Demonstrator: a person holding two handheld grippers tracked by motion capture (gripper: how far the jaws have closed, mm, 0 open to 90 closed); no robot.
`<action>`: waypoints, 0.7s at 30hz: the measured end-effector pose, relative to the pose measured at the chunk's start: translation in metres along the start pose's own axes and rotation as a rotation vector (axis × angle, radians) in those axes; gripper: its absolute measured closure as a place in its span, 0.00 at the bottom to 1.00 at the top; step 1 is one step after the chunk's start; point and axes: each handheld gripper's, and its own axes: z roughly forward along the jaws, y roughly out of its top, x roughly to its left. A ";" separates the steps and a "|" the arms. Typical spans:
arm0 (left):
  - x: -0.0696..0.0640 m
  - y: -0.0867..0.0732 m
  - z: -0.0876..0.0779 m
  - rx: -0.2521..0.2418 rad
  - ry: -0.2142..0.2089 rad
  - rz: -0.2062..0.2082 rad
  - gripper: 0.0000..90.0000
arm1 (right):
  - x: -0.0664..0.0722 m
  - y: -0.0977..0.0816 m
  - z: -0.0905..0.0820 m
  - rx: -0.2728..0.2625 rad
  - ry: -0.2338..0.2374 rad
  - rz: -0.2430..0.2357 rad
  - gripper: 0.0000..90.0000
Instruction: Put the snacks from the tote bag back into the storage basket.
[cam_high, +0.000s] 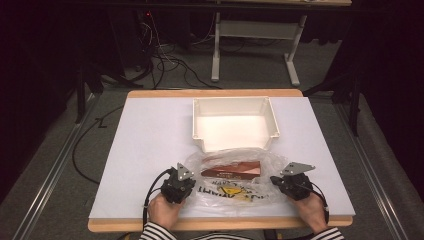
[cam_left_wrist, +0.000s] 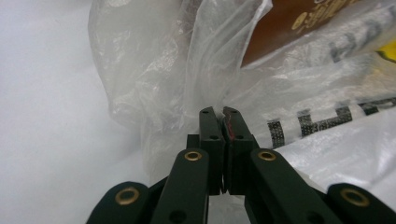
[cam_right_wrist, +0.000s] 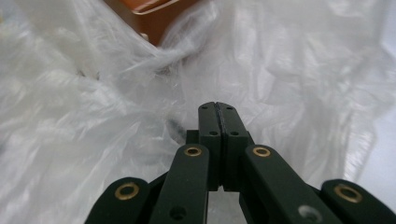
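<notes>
Clear crinkled plastic forms a bag lying at the near edge of a table, with a brown box inside it and black and yellow print on its near face. Just beyond it sits an empty white bin. A person in striped sleeves holds the left gripper at the bag's left edge and the right gripper at its right edge. In the left gripper view the jaws are pressed together on a fold of the film; in the right gripper view the jaws meet flat against each other at the film, and whether any plastic is pinched there cannot be told. The step looks like taking hold of both sides, probably to lift or open the bag; doing it well would mean keeping both pinches firm on plastic alone, raising the two hands evenly, and keeping the box from sliding out. White sheeting covers the wooden tabletop. Beyond it are grey carpet, loose cables, the legs of another table, and dark surroundings.
</notes>
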 end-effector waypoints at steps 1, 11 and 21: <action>-0.001 -0.001 -0.003 0.000 0.001 0.008 0.99 | -0.002 -0.001 -0.001 -0.003 -0.005 0.005 1.00; 0.015 -0.011 -0.009 0.003 0.023 -0.014 0.99 | -0.024 -0.007 -0.006 0.000 -0.078 0.049 1.00; 0.008 -0.003 -0.015 -0.027 0.018 0.021 0.77 | -0.021 -0.006 -0.015 -0.049 -0.011 0.080 0.80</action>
